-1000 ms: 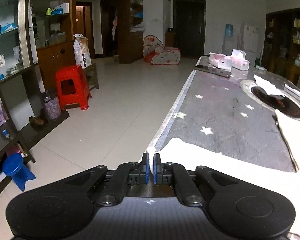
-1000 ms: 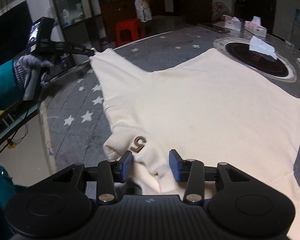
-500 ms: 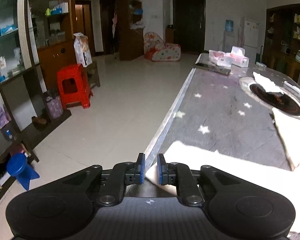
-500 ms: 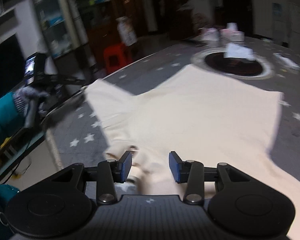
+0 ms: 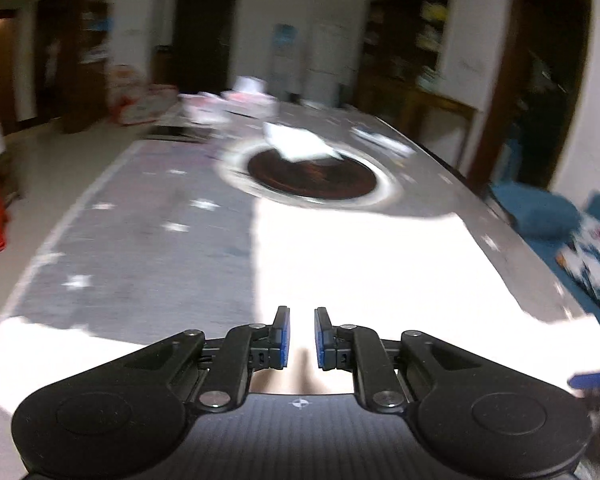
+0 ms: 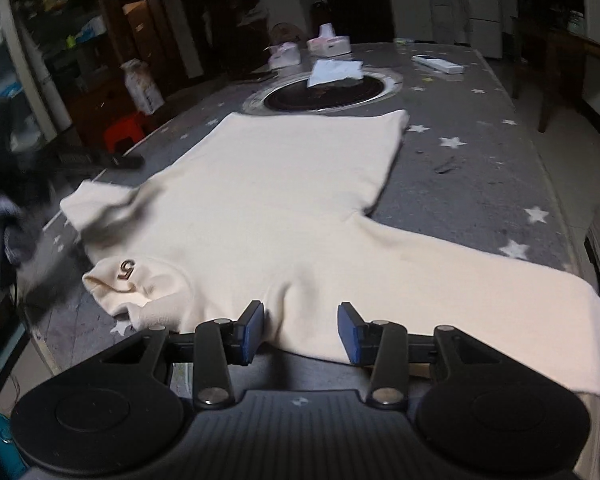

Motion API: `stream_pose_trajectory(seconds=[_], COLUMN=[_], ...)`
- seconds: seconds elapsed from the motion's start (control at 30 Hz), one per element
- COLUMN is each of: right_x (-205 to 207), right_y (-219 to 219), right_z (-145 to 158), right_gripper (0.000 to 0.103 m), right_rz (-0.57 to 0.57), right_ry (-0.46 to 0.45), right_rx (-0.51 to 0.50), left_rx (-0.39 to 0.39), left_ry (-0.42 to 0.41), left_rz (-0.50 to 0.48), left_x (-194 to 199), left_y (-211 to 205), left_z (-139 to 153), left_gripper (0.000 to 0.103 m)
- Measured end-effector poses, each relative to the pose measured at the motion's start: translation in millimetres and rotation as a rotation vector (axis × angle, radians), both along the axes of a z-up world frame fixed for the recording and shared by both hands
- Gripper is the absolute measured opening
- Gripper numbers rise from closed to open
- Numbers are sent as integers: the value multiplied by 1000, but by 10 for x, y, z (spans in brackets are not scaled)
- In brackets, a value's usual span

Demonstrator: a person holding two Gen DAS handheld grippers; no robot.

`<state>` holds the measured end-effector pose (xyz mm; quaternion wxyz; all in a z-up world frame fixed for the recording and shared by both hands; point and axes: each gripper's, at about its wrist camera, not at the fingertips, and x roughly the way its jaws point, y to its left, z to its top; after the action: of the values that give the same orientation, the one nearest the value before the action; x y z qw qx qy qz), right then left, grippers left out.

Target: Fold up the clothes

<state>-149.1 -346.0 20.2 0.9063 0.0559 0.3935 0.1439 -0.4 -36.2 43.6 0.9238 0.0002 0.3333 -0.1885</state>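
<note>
Grey star-printed covering runs the length of the long table (image 6: 480,184), and set into it is a round dark hotplate (image 6: 328,94) with a pale metal ring and a crumpled white paper (image 6: 334,72) on top. Spread flat across the near end lies the cream sweater (image 6: 284,204), soft and matte, sleeves out to both sides, a small metallic "5" badge (image 6: 126,270) on its folded collar. Right gripper (image 6: 300,330) hovers over the near hem, blue pads standing apart with nothing pinched. Left gripper (image 5: 301,338), in a blurred view, has just been opening: a narrow gap, the cloth glaring white beneath it, not clamped.
</note>
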Motion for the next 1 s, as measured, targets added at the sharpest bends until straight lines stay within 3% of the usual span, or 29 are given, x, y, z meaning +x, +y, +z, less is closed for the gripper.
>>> stream_pose_trajectory(seconds=[0.2, 0.43, 0.53, 0.83, 1.0], right_x=[-160, -187, -43, 458, 541], right_y=[-437, -872, -848, -278, -138], right_z=[60, 90, 93, 42, -31], right_gripper=[41, 41, 41, 41, 40], right_rz=[-151, -289, -269, -73, -44], right_ry=[-14, -22, -23, -33, -24], right_rx=[-9, -32, -31, -38, -68], left_rx=[54, 49, 50, 34, 23], left_ry=[42, 44, 50, 54, 53], left_rz=[-45, -8, 5, 43, 44], left_x=[22, -7, 24, 131, 128], left_y=[-220, -104, -104, 10, 31], left_z=[-295, -302, -244, -287, -288], left_gripper=[14, 15, 15, 15, 15])
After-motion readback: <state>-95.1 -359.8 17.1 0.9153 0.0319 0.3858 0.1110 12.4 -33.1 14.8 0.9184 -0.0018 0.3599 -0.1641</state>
